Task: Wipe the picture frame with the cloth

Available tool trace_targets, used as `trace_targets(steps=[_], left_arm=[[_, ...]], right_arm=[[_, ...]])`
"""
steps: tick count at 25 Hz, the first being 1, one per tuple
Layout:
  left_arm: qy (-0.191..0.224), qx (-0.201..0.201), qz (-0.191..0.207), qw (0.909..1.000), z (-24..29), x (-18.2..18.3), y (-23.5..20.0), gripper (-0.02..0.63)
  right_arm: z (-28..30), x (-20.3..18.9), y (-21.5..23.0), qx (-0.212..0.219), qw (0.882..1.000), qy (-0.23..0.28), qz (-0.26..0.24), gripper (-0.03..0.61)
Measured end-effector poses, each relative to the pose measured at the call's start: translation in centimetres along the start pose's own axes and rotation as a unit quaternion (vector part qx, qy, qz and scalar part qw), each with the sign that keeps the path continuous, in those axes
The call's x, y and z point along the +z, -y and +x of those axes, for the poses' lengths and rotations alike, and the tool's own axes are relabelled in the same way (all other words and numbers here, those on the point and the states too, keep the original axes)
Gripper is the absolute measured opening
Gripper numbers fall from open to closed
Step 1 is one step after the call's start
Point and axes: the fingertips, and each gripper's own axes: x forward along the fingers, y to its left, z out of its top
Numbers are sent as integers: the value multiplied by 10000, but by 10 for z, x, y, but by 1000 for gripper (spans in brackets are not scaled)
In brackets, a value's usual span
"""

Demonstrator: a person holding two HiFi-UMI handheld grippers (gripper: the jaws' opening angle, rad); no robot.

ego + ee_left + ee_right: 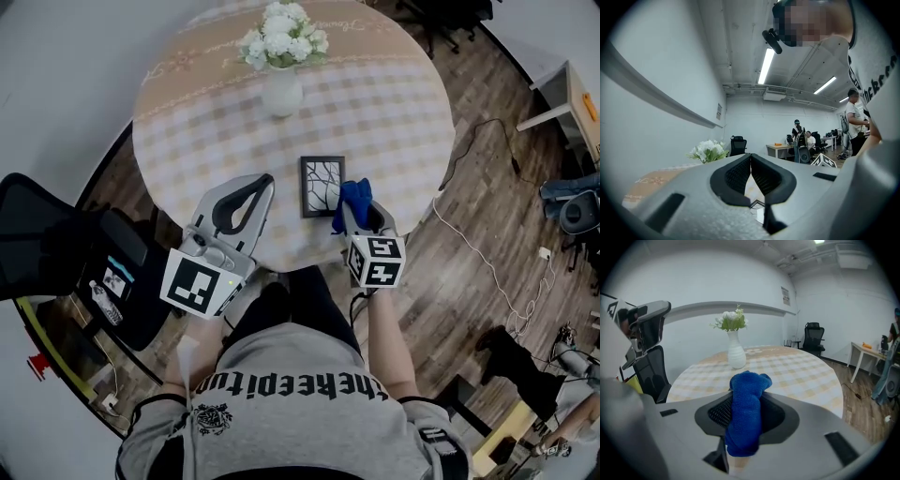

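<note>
Now | right gripper (743, 423) pinching a bunched blue microfibre cloth (746, 397) | cloth just beside the right edge of the small black rectangular picture frame (322, 186) | frame flat near the near rim of the round checked table (398, 108) | left gripper (751, 160) jaw tips pressed together, nothing between, left of frame

The shirt (291, 375) bears black gothic lettering, seen upside down, that seems to read "thekeepitun"; its ends are lost in folds. A crest (211, 415) beside it can't be read. Script on the tablecloth (394, 103) and a wall notice (786, 296) are too small to read. The left gripper (265, 180) and right gripper (359, 199) each carry a cube with black-and-white square markers and no letters.
</note>
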Motion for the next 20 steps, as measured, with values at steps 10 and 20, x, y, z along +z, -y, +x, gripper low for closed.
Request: trace_targets(steps=[10, 20], left_arm=[[158, -333, 69, 9993, -8, 13, 21, 16], [318, -549, 162, 9979, -22, 27, 40, 15]], right_arm=[[-45, 38, -11, -157, 9974, 702, 26, 141], [-94, 71, -26, -244, 9896, 1413, -86, 141]])
